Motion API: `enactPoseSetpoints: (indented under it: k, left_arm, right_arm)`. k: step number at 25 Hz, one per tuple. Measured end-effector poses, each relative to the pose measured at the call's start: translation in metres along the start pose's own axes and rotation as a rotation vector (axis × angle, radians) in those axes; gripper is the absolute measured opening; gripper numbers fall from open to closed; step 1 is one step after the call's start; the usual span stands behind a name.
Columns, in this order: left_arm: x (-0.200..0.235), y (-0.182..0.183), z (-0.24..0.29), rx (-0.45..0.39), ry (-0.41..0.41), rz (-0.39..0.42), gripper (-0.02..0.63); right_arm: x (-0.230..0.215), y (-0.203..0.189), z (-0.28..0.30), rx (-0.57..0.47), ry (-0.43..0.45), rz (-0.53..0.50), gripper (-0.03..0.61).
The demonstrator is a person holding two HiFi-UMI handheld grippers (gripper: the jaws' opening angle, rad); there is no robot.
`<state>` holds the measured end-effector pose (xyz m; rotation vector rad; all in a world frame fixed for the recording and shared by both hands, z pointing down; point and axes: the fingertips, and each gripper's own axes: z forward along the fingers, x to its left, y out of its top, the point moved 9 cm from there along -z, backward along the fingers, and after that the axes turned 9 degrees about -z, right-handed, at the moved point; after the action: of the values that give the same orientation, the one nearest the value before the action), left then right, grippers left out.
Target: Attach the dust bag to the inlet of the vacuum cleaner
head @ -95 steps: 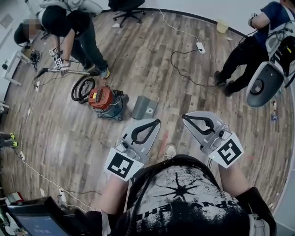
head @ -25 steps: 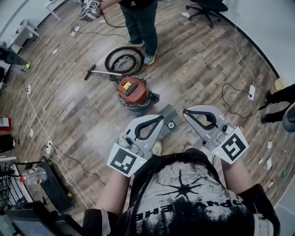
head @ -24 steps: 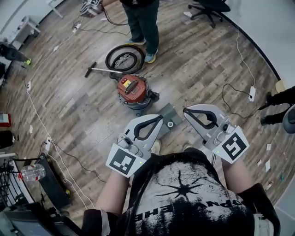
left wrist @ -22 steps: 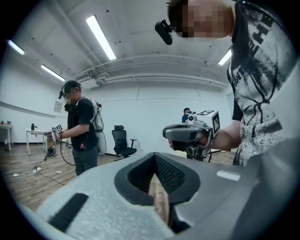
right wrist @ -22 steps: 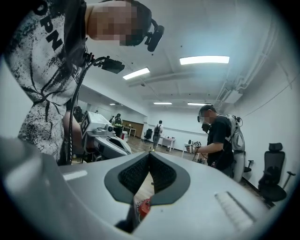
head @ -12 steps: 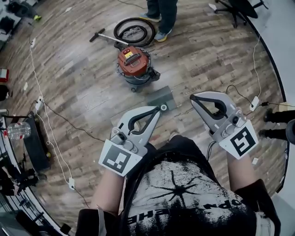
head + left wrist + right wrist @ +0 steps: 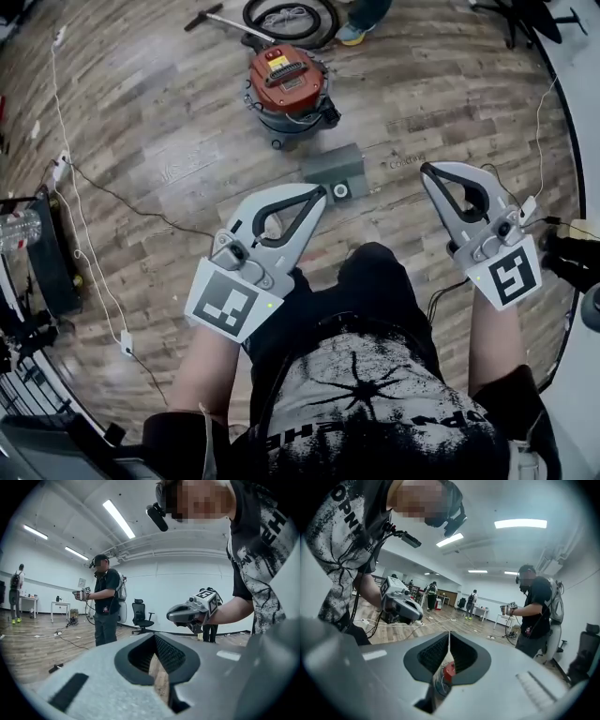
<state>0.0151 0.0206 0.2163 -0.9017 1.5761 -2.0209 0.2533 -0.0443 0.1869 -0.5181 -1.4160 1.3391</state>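
The vacuum cleaner (image 7: 286, 80), with a red top on a blue-grey drum, stands on the wooden floor at the top of the head view. A flat grey dust bag (image 7: 330, 169) with a round collar lies on the floor just below it. My left gripper (image 7: 322, 194) is shut and empty, and its tips show beside the bag's lower edge. My right gripper (image 7: 427, 171) is also shut and empty, off to the right of the bag. In the right gripper view, the vacuum's red top (image 7: 448, 670) shows through the hole between the shut jaws.
A coiled black hose (image 7: 286, 14) and wand lie behind the vacuum, beside a person's shoe (image 7: 354, 33). Cables (image 7: 84, 178) cross the floor at left, near a water bottle (image 7: 14, 230). Another person (image 7: 105, 604) with grippers stands further off.
Both grippers have sunk toward the floor, still shut. In the head view the vacuum and dust bag have slid upward, and the hose coil now sits at the top edge.
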Motion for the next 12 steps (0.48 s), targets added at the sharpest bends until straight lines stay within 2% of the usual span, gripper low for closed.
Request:
enactPoseSetpoints:
  k: [3, 5, 9, 12]
  left_arm:
    - [0.035, -0.048, 0.020, -0.005, -0.021, 0.005, 0.003]
    - [0.057, -0.080, 0.033, -0.009, -0.031, 0.029, 0.003]
    - [0.101, -0.151, 0.058, -0.052, -0.032, 0.066, 0.004]
    - [0.123, -0.213, 0.071, -0.065, -0.027, 0.070, 0.003]
  right_arm:
    - [0.017, -0.070, 0.026, 0.060, 0.009, 0.023, 0.059]
    - [0.028, -0.132, 0.040, 0.128, 0.017, 0.039, 0.094]
    - [0.045, -0.283, 0.073, 0.264, 0.013, 0.076, 0.157]
    - [0.076, -0.404, 0.089, 0.389, 0.016, 0.168, 0.181]
